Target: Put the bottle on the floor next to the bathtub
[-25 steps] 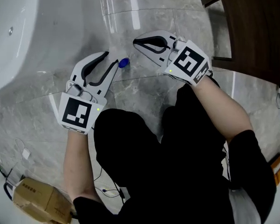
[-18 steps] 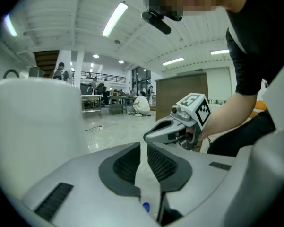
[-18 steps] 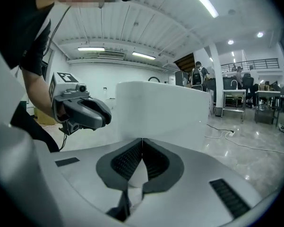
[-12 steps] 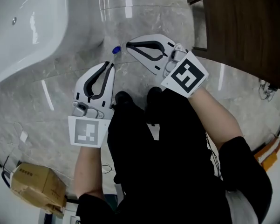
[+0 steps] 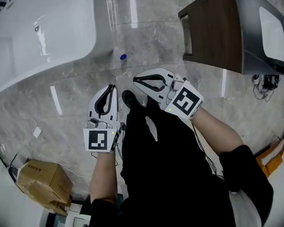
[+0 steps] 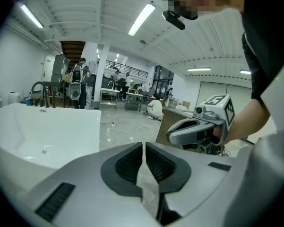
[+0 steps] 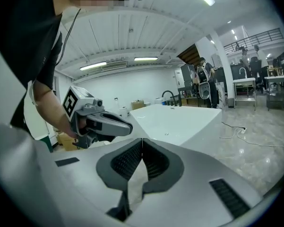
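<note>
A small clear bottle with a blue cap (image 5: 123,57) stands on the grey marble floor, close to the foot of the white bathtub (image 5: 47,37). My left gripper (image 5: 112,86) hangs well short of the bottle. Its jaws are closing, the pads meet and nothing is between them, as the left gripper view (image 6: 144,145) shows. My right gripper (image 5: 134,79) is beside it, shut and empty, its ribbed pads together (image 7: 142,141). Each gripper view shows the other gripper and the tub (image 7: 179,119), but not the bottle.
A dark wooden vanity (image 5: 212,37) with a sink (image 5: 274,27) stands at the right. A cardboard box (image 5: 42,183) sits at the lower left and cables (image 5: 267,82) lie at the far right. The person's black trousers and shoe (image 5: 130,98) are just below the grippers.
The left jaws have closed from wide open. Both grippers have drawn back from the bottle toward the person. The bottle stays on the floor by the tub.
</note>
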A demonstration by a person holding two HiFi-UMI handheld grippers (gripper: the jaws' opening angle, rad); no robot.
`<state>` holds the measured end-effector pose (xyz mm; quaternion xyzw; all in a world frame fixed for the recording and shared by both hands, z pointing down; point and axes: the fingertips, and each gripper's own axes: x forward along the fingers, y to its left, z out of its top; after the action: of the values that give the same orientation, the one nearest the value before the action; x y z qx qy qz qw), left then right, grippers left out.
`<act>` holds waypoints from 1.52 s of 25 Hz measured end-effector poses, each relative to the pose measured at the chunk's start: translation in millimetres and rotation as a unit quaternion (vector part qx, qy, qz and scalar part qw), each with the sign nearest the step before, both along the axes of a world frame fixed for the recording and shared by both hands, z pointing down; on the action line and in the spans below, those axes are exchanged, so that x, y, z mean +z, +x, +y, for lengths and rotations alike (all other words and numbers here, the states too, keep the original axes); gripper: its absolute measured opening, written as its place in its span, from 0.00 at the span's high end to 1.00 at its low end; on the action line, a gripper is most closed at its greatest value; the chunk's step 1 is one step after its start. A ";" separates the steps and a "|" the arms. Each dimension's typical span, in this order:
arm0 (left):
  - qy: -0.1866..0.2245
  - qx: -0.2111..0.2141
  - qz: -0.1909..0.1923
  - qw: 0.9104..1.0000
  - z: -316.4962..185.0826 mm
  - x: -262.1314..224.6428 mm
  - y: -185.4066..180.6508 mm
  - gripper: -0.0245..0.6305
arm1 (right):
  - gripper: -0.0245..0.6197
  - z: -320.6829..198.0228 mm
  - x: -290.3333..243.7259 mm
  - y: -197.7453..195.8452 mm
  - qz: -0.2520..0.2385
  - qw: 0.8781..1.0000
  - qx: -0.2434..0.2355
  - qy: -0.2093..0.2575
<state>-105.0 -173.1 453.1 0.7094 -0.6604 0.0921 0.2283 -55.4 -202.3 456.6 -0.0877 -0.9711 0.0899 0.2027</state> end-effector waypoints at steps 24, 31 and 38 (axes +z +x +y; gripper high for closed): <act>0.073 0.021 -0.022 0.997 38.4 -273.8 76.0 0.92 | 0.92 42.7 -276.8 99.3 -0.080 0.992 0.069 0.064; 0.075 0.013 -0.037 0.996 61.2 -311.6 75.7 0.92 | 0.92 35.6 -314.1 122.1 -0.110 0.988 0.110 0.022; 0.095 0.004 -0.068 0.993 61.0 -354.7 68.1 0.92 | 0.92 41.7 -348.4 99.2 -0.153 0.980 0.121 -0.048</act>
<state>-37.0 -112.1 98.5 0.7223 -0.6775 0.0778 0.1147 43.8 -160.6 108.2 0.0082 -0.9887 0.1458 0.0347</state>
